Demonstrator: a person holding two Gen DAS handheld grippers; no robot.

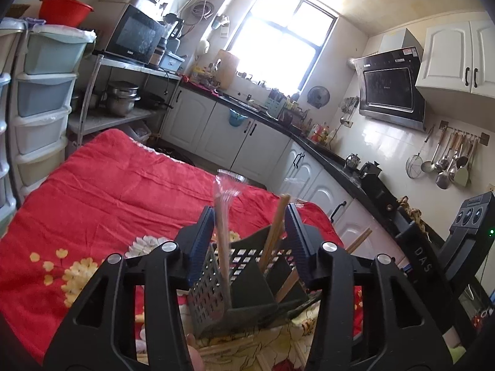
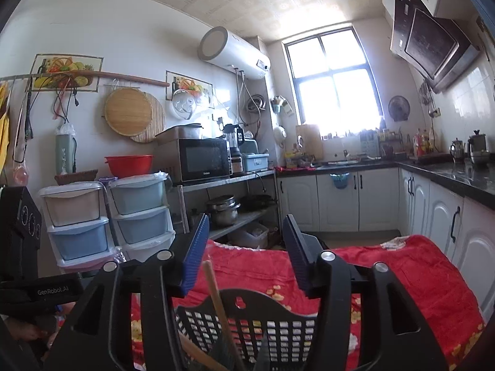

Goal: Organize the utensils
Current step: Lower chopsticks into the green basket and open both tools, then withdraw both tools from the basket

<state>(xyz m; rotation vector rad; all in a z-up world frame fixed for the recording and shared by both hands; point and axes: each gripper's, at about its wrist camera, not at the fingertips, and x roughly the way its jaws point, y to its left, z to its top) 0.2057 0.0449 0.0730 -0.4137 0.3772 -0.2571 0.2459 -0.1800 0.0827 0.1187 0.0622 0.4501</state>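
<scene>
A black perforated utensil holder (image 1: 247, 281) stands on the red floral cloth (image 1: 108, 198), right under my left gripper (image 1: 250, 213). Its blue pads (image 1: 202, 247) are apart and press nothing. A clear plastic fork (image 1: 225, 194) rises from the holder close beside the left pad. Wooden chopsticks (image 1: 275, 232) lean out of another compartment near the right pad. In the right wrist view my right gripper (image 2: 246, 225) hangs open over the same holder (image 2: 247, 318), with one chopstick (image 2: 216, 293) standing up between the fingers, untouched. More chopsticks (image 1: 222, 349) lie on the cloth in front of the holder.
The right gripper's black body (image 1: 433, 247) sits close on the right in the left wrist view. Two clear cups (image 1: 232, 174) stand at the cloth's far edge. White cabinets under a black counter (image 1: 324, 151) run along the right; stacked plastic drawers (image 2: 139, 216) and a metal shelf stand left.
</scene>
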